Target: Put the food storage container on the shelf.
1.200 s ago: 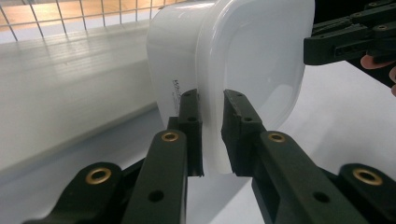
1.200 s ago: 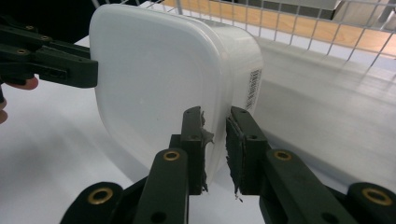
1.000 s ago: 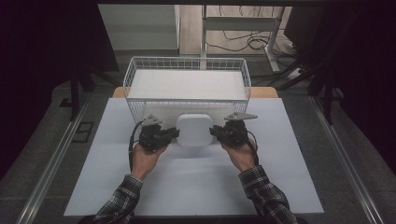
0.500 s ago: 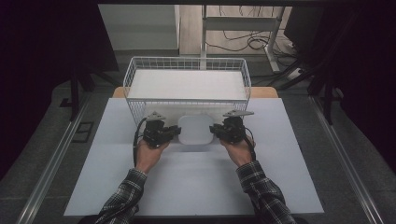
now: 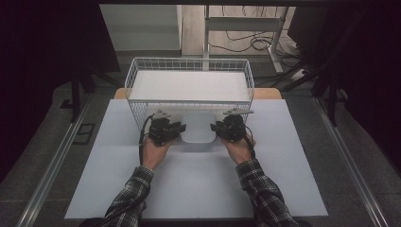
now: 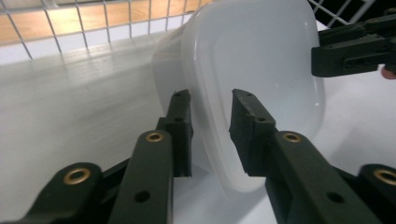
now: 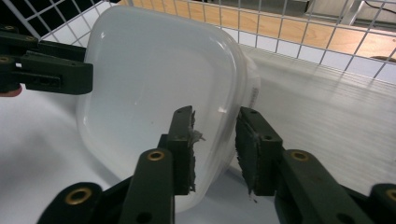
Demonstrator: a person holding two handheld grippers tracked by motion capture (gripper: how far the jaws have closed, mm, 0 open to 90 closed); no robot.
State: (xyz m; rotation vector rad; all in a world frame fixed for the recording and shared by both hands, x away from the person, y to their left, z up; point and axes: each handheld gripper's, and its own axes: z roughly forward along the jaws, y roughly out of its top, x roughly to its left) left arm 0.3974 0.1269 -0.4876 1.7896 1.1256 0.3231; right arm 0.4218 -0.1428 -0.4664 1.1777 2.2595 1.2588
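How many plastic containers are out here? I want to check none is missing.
1: a white lidded container on the table, just before the wire basket, between both grippers. The basket looks empty.

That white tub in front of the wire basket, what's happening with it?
A person holds a left hand-held gripper and a right hand-held gripper at either side of the white tub, which sits on the table by the wire basket. Each one's jaws straddle the tub's rim and have just been opening, apparently letting go.
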